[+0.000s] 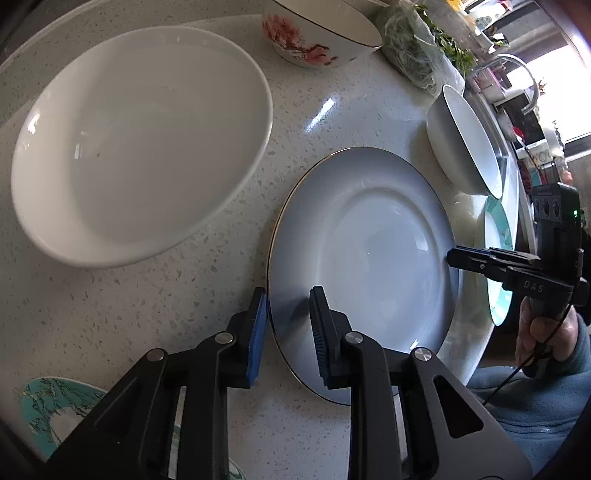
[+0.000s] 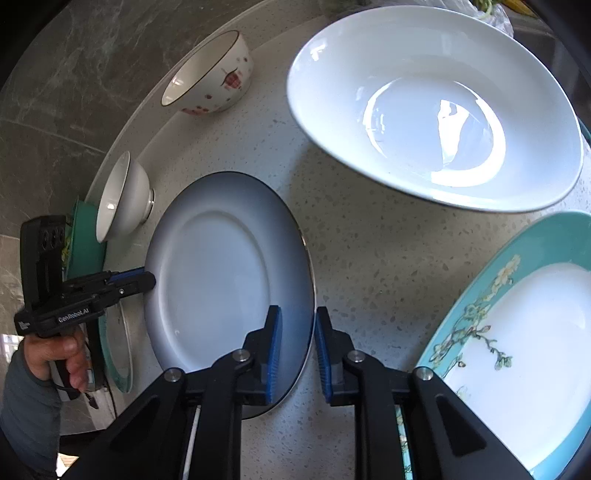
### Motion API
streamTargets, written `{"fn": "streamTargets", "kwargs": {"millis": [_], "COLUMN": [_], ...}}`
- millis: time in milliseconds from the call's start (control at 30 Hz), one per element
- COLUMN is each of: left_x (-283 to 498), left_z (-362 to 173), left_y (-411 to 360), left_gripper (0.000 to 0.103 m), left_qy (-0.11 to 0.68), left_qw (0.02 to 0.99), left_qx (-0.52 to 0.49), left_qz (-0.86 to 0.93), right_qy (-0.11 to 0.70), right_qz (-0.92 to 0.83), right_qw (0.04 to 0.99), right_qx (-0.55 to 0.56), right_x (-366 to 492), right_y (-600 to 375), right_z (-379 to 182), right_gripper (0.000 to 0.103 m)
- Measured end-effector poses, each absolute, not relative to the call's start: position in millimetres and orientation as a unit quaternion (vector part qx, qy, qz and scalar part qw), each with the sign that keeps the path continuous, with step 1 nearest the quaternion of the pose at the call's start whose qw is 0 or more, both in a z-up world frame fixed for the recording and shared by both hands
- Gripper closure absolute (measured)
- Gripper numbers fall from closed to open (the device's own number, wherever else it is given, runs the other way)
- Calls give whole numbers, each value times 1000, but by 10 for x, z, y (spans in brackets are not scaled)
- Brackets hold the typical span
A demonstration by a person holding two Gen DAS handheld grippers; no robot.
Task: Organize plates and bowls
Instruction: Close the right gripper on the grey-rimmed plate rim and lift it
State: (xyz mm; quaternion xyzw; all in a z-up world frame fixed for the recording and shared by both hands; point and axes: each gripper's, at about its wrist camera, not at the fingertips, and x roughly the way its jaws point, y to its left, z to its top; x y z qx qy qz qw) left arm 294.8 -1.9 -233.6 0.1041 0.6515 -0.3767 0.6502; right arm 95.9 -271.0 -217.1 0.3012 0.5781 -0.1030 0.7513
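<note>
A blue-grey plate with a thin gold rim [image 1: 369, 258] [image 2: 221, 277] lies flat on the speckled counter. My left gripper [image 1: 288, 332] straddles its left rim, one blue pad outside and one on the plate's face, pinched on the edge. From the right wrist view that left gripper [image 2: 149, 281] shows clamped at the rim. My right gripper [image 2: 297, 354] grips the opposite rim the same way and appears in the left wrist view [image 1: 452, 258] closed on the edge. A large white bowl [image 1: 140, 147] [image 2: 424, 110] sits beside the plate.
A floral bowl [image 1: 317, 33] [image 2: 210, 74] and a small white bowl [image 1: 465, 140] [image 2: 122, 199] stand further back. Teal floral plates [image 1: 48, 410] [image 2: 517, 332] lie by each hand, another [image 1: 498, 258] at the counter edge. A bag of greens [image 1: 413, 48] sits at the back.
</note>
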Motion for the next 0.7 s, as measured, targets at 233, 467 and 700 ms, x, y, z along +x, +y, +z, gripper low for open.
{"fn": "streamTargets", "kwargs": {"millis": [233, 467, 700], "left_x": [2883, 2719, 2564], "left_z": [-2310, -2266, -2134], "left_y": [-21, 55, 101], "left_gripper": [81, 82, 82], "left_qy": [654, 658, 656], "left_qw": [656, 662, 671], "left_qx": [111, 97, 84], "left_qz": [-359, -346, -334], "right_qy": [573, 568, 571], "right_qz": [-104, -102, -95], "right_qw": [756, 764, 762], "right_qx": [300, 288, 289], "right_x": [927, 940, 910], "right_y": [-2721, -2735, -2691], "right_z": [-2145, -2061, -2036], "right_gripper": [83, 83, 83]}}
